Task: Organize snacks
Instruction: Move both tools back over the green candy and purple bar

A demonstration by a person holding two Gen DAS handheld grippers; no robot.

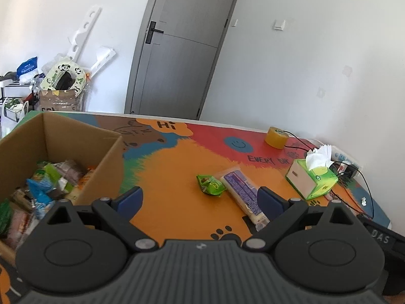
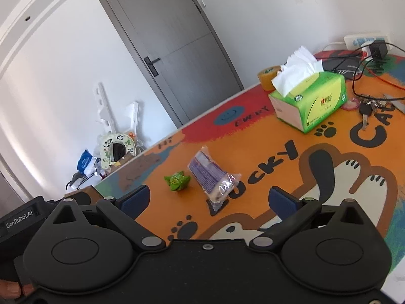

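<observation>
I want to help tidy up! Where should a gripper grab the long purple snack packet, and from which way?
Probably across its narrow middle, coming down from above. The purple packet lies flat on the table mat, long and slim, so open fingers fit over its width, not its length. The right gripper is open and near it. The little green snack lies close beside it, so stay clear of that side.

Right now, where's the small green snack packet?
On the orange part of the table mat, the green snack packet lies just left of the long purple packet, right of the cardboard box, in both wrist views.
</observation>
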